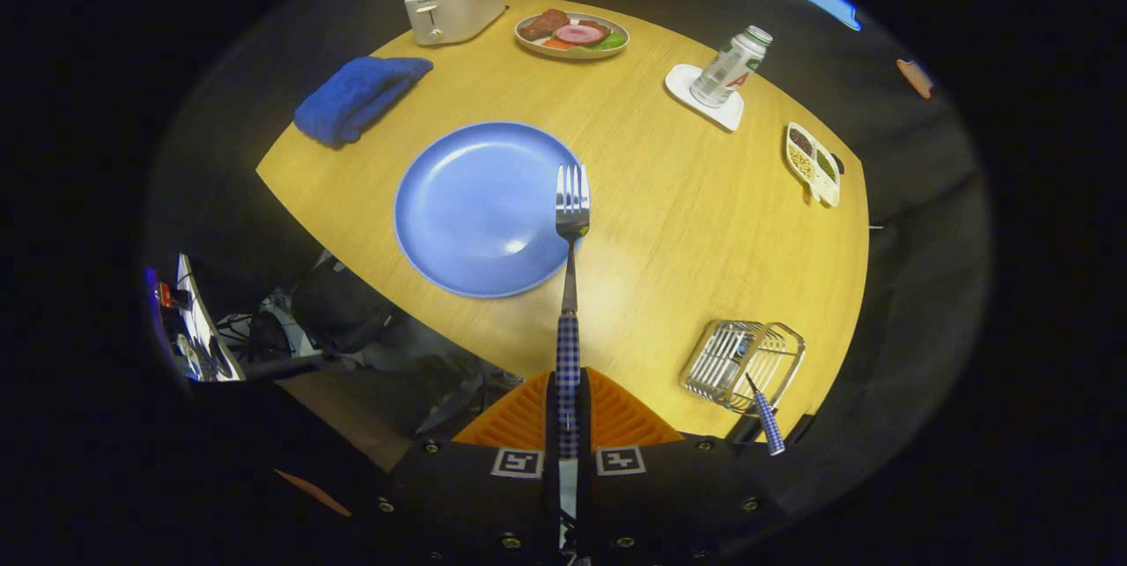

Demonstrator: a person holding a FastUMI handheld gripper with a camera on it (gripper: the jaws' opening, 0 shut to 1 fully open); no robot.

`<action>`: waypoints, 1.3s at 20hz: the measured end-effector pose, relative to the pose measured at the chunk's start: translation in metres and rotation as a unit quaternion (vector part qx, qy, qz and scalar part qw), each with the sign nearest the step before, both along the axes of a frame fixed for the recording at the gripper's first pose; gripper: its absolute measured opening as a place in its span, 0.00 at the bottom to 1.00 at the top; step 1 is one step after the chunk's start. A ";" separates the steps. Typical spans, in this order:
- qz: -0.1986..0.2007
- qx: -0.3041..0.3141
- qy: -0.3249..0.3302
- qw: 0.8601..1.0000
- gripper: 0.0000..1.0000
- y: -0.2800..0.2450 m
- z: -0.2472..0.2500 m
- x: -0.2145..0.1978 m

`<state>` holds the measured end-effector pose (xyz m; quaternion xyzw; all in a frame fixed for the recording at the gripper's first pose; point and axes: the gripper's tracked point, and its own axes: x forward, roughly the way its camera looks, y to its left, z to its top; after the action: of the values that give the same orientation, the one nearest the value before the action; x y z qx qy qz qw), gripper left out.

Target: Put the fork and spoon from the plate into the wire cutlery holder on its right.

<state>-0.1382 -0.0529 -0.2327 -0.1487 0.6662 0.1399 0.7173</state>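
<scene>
Fork (571, 223) sat clamped by its checked handle between my gripper's (569, 412) closed fingers, raised at mid-frame over the blue plate's (467, 205) right rim; with the spoon (764, 412) apparently already in the wire holder (744, 363) at lower right, I judged the next move a carry right, tines lowered in.

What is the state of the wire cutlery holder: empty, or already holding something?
Holding something: one checkered handle sticks out of the wire cutlery holder. The gripper is shut on the fork.

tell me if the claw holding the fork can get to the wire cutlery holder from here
Probably yes: the claw, shut on the checked-handled metal fork, has bare wooden table before the wire cutlery holder, which holds another checked handle.
</scene>
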 end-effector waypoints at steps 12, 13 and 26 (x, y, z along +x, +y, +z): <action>0.020 -0.158 0.039 0.986 0.08 -0.162 0.068 -0.035; 0.019 -0.167 0.050 0.984 0.08 -0.169 0.069 -0.039; 0.153 -0.252 0.193 0.936 0.08 -0.216 0.044 -0.020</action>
<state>-0.1581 -0.2694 -0.1888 -0.3947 0.7745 0.1019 0.4836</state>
